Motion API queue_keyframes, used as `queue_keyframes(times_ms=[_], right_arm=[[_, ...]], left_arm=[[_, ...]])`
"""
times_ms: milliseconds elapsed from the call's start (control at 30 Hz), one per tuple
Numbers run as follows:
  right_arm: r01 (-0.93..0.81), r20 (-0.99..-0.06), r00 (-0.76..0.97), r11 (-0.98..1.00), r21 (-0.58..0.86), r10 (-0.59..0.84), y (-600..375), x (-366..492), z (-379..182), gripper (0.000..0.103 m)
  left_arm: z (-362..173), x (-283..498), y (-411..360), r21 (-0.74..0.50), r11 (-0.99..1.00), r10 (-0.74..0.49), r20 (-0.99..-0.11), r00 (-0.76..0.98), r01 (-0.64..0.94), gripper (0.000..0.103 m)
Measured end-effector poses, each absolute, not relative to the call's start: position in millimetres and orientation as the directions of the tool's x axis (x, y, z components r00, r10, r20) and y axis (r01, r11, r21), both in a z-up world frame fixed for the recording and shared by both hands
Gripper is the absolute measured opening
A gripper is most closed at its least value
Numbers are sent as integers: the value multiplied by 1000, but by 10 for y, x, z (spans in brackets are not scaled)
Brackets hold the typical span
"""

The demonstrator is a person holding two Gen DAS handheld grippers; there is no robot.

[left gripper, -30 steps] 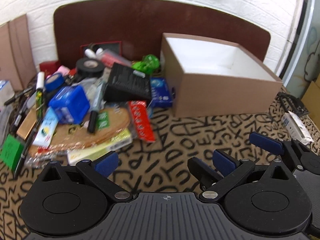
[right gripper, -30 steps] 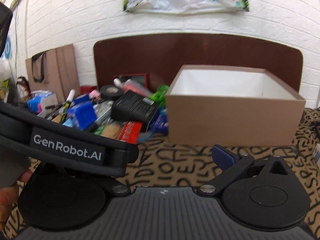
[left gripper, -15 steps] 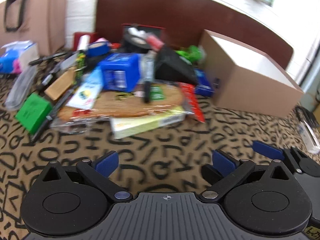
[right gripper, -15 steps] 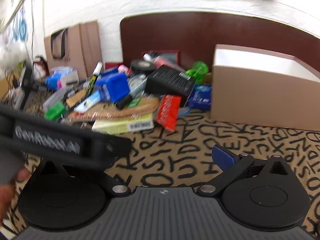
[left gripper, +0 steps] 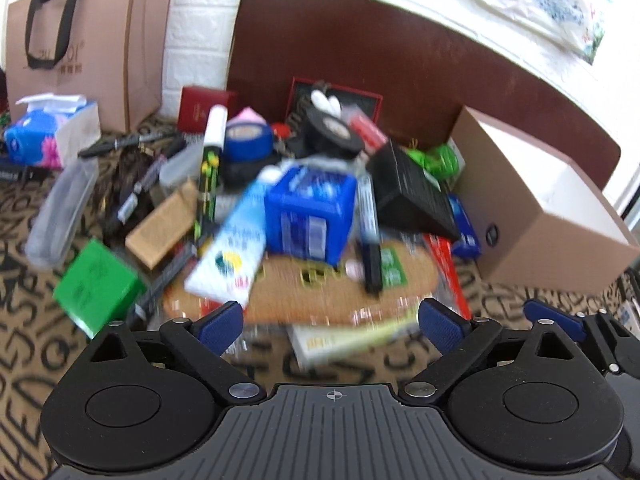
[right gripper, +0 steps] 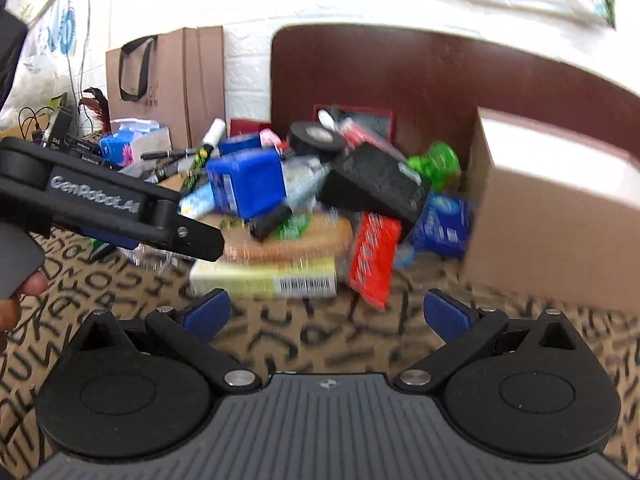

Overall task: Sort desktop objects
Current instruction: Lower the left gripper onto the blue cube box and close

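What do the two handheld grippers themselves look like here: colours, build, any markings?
Both the left gripper and the right gripper are matte black plastic, with ribbed grey bodies, round black discs, silver pivot screws and blue pads on the fingers. The left one's side reads "GenRobot.AI" in white. No cables or sleeves show.

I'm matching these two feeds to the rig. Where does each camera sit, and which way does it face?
Left wrist: on the left gripper, looking forward over its open fingers at the pile around the blue box; the right gripper's fingers show at far right.
Right wrist: on the right gripper, open, facing the same pile; the left gripper and a hand show at left.
Shared: blue box, cardboard box, black tape roll.
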State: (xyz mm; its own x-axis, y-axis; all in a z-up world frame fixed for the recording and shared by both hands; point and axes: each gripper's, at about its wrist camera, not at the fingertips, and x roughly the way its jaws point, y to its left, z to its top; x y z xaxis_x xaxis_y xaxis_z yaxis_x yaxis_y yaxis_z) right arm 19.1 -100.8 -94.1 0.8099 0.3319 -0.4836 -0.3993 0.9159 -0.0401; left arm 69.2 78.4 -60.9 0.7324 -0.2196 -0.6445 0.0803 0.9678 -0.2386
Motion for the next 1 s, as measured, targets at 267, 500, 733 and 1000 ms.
queue_keyframes(times_ms=[267,500,733,1000], right_arm=[[-480,-456,805,868,-127,379,-646,547,-882,97],[-529,-459,786,835,-153,414,-395,807,-866,94],[-567,-475,762,809,-158,441,-213,1001,-882,87],[-602,-509,723,788,-130,468,-116,1137,-937,71]], left_arm=[[-559,1117,900,-216,969,-232,-651,723,116,100],[-620,1388,982,-252,957,-280,-670,687,145,100],[-700,1606,969,-285,940,-338,-691,639,190,99],[-697,1679,940,-274,929,-370,-692,620,248,96]])
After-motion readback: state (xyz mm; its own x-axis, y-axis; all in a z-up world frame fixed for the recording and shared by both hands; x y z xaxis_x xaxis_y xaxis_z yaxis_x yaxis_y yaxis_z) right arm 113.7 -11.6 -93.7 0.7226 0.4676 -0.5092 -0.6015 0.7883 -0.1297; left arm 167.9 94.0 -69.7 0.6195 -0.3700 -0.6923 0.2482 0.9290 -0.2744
